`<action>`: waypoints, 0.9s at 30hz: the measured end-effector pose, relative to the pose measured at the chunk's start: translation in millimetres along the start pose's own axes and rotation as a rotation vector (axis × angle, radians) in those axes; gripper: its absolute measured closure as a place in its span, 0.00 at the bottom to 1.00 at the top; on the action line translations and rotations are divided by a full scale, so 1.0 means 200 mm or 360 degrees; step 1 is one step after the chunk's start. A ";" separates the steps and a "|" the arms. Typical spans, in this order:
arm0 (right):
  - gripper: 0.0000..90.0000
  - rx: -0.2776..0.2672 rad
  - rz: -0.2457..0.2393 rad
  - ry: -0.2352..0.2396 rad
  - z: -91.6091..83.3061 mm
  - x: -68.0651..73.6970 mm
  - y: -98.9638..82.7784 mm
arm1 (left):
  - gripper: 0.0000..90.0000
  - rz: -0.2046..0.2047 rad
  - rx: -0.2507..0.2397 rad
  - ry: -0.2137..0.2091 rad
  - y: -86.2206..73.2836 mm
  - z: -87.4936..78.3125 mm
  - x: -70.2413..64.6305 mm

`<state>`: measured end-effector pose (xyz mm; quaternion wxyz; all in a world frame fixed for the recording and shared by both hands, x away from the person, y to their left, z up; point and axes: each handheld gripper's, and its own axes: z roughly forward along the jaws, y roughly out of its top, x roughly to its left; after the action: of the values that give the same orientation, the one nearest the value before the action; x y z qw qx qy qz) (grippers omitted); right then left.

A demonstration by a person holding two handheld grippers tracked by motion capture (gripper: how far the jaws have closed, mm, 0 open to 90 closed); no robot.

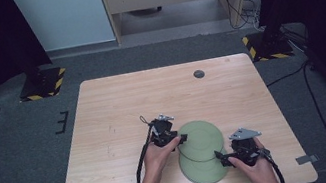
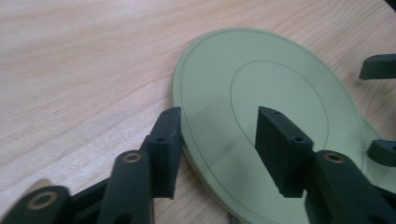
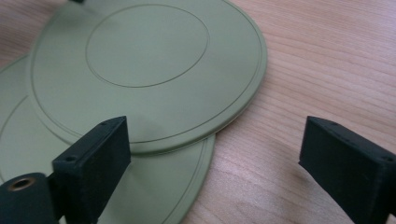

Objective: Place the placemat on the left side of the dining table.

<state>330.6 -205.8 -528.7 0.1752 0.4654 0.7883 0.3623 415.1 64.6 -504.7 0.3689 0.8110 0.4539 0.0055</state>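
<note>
Claws (image 1: 183, 138) over wooden table (image 1: 113, 110)

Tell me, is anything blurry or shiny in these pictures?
Left gripper view: the near black jaws are soft and the upper plate carries a pale sheen. Right gripper view: jaws blurred, wood grain sharper. High view: the table is evenly lit, the corners dark.
</note>
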 end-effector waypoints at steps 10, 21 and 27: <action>0.15 -0.0016 0.0017 0.0061 -0.01 0.00 0.00 | 0.37 0.0040 0.0091 0.0029 -0.02 0.03 -0.02; 0.18 -0.0041 0.0051 0.0097 -0.01 -0.02 0.03 | 0.35 0.0053 0.0116 0.0021 -0.04 0.03 -0.01; 0.13 -0.0022 0.0080 0.0147 0.04 -0.02 0.03 | 0.34 0.0050 0.0106 0.0004 -0.04 0.04 -0.04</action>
<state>340.5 -204.6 -529.4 0.1328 0.4666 0.7811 0.3931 407.5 57.2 -513.5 0.3411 0.8299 0.4415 -0.0028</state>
